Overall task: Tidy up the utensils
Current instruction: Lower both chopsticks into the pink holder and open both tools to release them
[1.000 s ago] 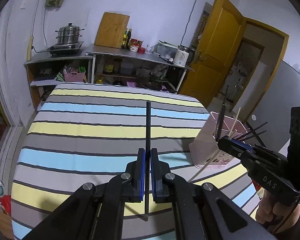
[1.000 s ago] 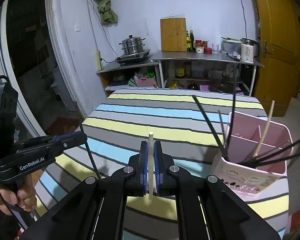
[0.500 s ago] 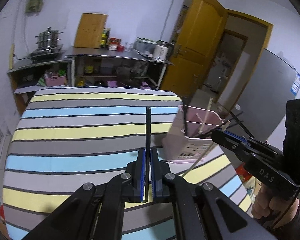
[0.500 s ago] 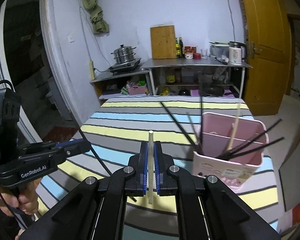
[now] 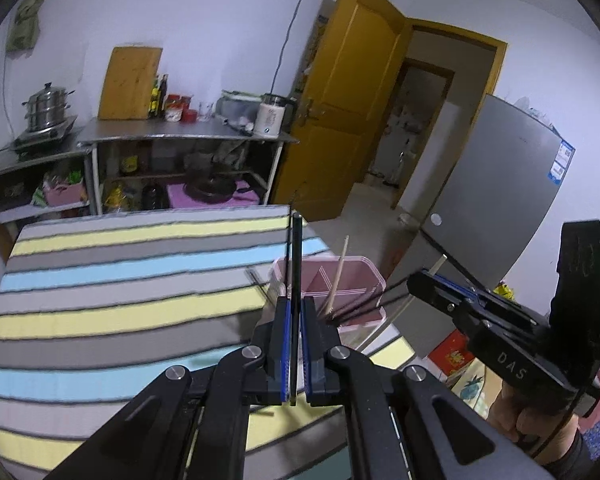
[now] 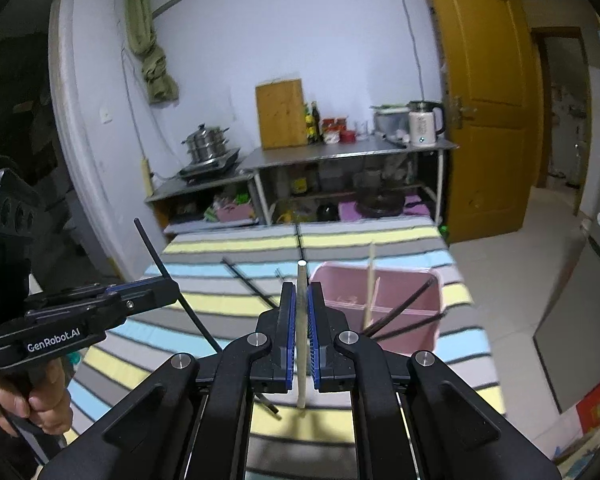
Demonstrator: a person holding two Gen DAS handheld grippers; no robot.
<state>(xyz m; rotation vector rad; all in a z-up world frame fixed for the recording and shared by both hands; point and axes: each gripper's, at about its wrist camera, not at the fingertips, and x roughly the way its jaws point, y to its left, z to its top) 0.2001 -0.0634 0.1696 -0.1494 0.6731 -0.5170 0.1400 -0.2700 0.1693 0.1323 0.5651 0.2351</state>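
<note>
White walls (image 6: 340,40), open yellow door (image 5: 352,92), steel shelving (image 6: 340,156), tiled floor (image 6: 532,248).

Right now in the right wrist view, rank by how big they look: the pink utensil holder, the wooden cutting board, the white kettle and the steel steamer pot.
1. pink utensil holder, though it sits nearest the camera
2. wooden cutting board
3. steel steamer pot and white kettle: too alike to rank

The left gripper (image 5: 295,336) is pinching closed, angling downward. The right gripper (image 6: 301,332) is clamping likewise, alongside.
</note>
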